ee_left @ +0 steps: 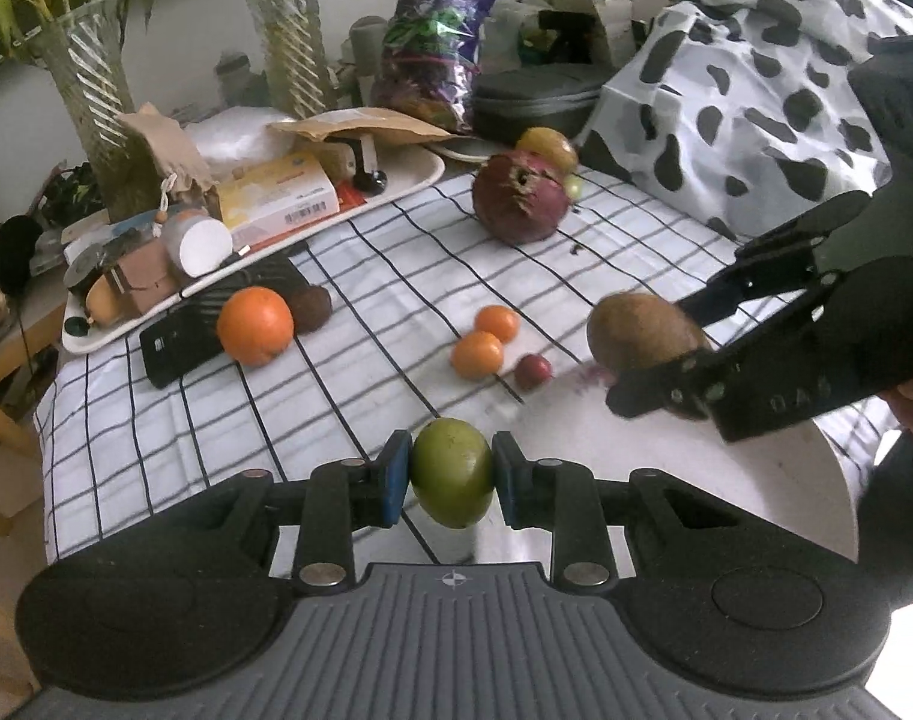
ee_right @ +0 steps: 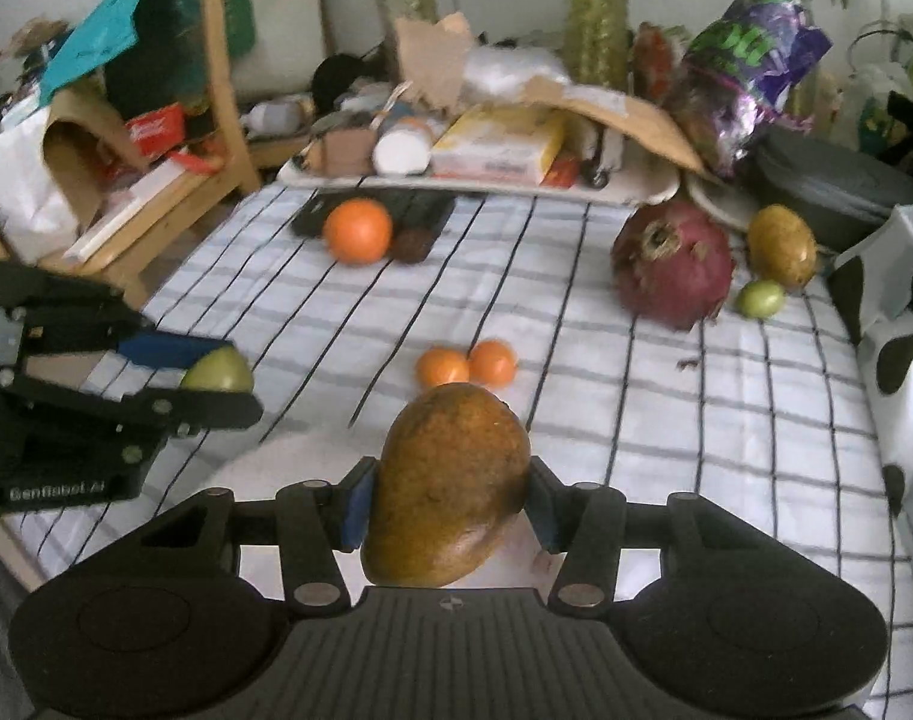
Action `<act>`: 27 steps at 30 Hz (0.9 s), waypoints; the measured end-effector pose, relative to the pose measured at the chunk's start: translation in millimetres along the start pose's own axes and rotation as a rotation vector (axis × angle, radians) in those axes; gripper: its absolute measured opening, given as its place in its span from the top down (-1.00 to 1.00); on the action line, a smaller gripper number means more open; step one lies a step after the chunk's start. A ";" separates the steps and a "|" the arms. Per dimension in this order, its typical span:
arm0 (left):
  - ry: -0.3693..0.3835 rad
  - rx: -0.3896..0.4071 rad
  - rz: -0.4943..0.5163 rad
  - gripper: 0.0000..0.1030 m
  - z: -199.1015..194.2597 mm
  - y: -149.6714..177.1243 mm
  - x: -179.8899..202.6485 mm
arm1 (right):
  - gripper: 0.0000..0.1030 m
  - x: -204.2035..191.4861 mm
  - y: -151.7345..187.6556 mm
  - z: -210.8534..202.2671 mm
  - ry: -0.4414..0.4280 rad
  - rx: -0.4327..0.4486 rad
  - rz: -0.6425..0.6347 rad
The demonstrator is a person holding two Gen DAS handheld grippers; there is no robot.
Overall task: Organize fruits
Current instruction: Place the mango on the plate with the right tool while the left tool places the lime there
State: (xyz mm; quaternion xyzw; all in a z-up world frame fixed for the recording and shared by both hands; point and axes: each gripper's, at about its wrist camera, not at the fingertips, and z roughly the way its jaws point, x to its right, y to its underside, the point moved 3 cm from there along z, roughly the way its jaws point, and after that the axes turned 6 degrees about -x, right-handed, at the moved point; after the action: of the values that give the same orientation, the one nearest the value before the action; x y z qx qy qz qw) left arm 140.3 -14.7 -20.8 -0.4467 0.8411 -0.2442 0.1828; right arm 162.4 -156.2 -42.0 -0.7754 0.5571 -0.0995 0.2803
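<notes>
Both claws are loaded at this moment. The left claw point(ee_left: 451, 474) is clamped on a small green oval fruit point(ee_left: 451, 473), its blue pads pressing the fruit from either side, and holds it clear of the desk. The right claw point(ee_right: 449, 498) grips a large brown-orange mango-shaped fruit point(ee_right: 447, 483) across its middle; from the left wrist view this same fruit hangs above the far edge of a round white plate point(ee_left: 774, 480) that lies on the black-and-white checked cloth point(ee_left: 360, 276) near the front of the desk.

The step in hand looks like carrying two fruits to the white plate at once, which I take to be the collecting place. Neither fruit rests on it yet.

Still loose on the cloth are a big orange point(ee_left: 255, 326) touching a dark brown round fruit point(ee_left: 310, 308), two small tangerines point(ee_left: 486, 339) side by side, a small dark red plum-like fruit point(ee_left: 532, 372) just beside them, and further back a large purple-red dragon fruit point(ee_left: 521, 198) with a yellowish mango point(ee_right: 781, 246) and a little green fruit point(ee_right: 760, 298) near it.

The next move probably calls for lowering each fruit onto the plate until it is supported, then easing the pads apart. The two claws are close over the same plate, so they should set down at separate spots, and the rounded fruits may roll once released.
</notes>
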 end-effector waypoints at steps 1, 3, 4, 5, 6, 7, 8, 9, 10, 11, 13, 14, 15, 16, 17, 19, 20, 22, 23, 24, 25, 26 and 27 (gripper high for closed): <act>0.001 -0.002 0.002 0.45 -1.4 2.1 2.0 | -0.03 -1.8 4.0 0.7 0.001 -0.020 -0.009; 0.007 -0.005 0.003 0.45 -3.3 5.5 5.7 | -0.03 -4.2 11.7 2.6 0.015 -0.054 -0.022; 0.010 -0.009 0.006 0.45 -3.5 6.8 8.0 | -0.03 -6.1 14.9 4.2 0.019 -0.072 -0.034; 0.011 -0.012 0.012 0.45 -3.4 7.8 10.3 | -0.03 -8.7 17.9 6.6 0.021 -0.095 -0.055; 0.012 -0.013 0.019 0.45 -3.3 9.1 13.1 | -0.04 -10.6 21.0 8.6 0.026 -0.110 -0.074; 0.015 -0.016 0.024 0.45 -2.7 10.2 15.2 | -0.04 -13.0 24.0 10.2 0.039 -0.124 -0.095; 0.017 -0.018 0.030 0.45 -2.3 11.5 17.5 | -0.04 -15.7 26.3 12.1 0.063 -0.135 -0.124; 0.019 -0.019 0.036 0.45 -2.2 13.0 20.0 | -0.06 -18.4 28.3 13.2 0.087 -0.136 -0.159; 0.024 -0.018 0.037 0.45 -1.8 14.1 21.6 | -0.10 -21.5 30.5 12.3 0.107 -0.129 -0.194; 0.031 -0.019 0.034 0.45 -1.1 14.8 23.1 | -0.29 -22.4 32.3 10.7 0.135 -0.121 -0.214; 0.045 -0.016 0.030 0.45 0.1 16.3 26.4 | -0.63 -26.8 37.9 1.1 0.162 -0.078 -0.234; 0.057 -0.014 0.028 0.45 1.4 16.8 28.2 | -0.83 -28.0 40.5 -3.8 0.178 -0.058 -0.232; 0.071 -0.015 0.026 0.45 3.9 17.3 30.2 | -0.88 -28.6 43.5 -9.4 0.196 -0.035 -0.226; 0.082 -0.019 0.027 0.45 6.9 17.9 32.1 | -0.88 -28.0 45.9 -14.1 0.205 -0.021 -0.217; 0.091 -0.028 0.027 0.45 10.8 18.3 33.6 | -0.89 -26.6 48.5 -17.9 0.205 -0.013 -0.202; 0.097 -0.049 0.030 0.45 19.5 19.4 36.0 | -0.90 -23.4 53.4 -24.7 0.201 0.001 -0.164; 0.092 -0.056 0.035 0.45 23.2 20.3 36.9 | -0.92 -21.5 56.4 -28.5 0.207 0.008 -0.148; 0.080 -0.074 0.047 0.44 30.5 22.3 37.9 | -0.96 -17.7 59.3 -34.3 0.220 0.021 -0.121; 0.070 -0.077 0.052 0.44 33.0 23.1 38.2 | -1.00 -14.9 60.6 -36.9 0.222 0.024 -0.101; 0.067 -0.065 0.063 0.43 33.3 23.7 39.3 | -1.00 -13.0 62.1 -38.9 0.221 0.026 -0.085; 0.058 -0.063 0.073 0.41 33.6 23.2 41.1 | -1.00 -11.8 63.1 -40.7 0.221 0.029 -0.072; 0.050 -0.061 0.084 0.27 33.3 22.7 43.5 | -1.00 -11.7 63.9 -41.6 0.222 0.030 -0.062; 0.047 -0.056 0.095 0.06 32.4 22.0 45.6 | -1.00 -11.3 64.0 -42.3 0.224 0.032 -0.053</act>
State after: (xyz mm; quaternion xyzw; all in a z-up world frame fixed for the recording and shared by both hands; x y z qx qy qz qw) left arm 118.4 -50.5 -63.9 -0.4052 0.8719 -0.2223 0.1617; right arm 86.8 -173.7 -40.3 -0.7692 0.5627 -0.2017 0.2259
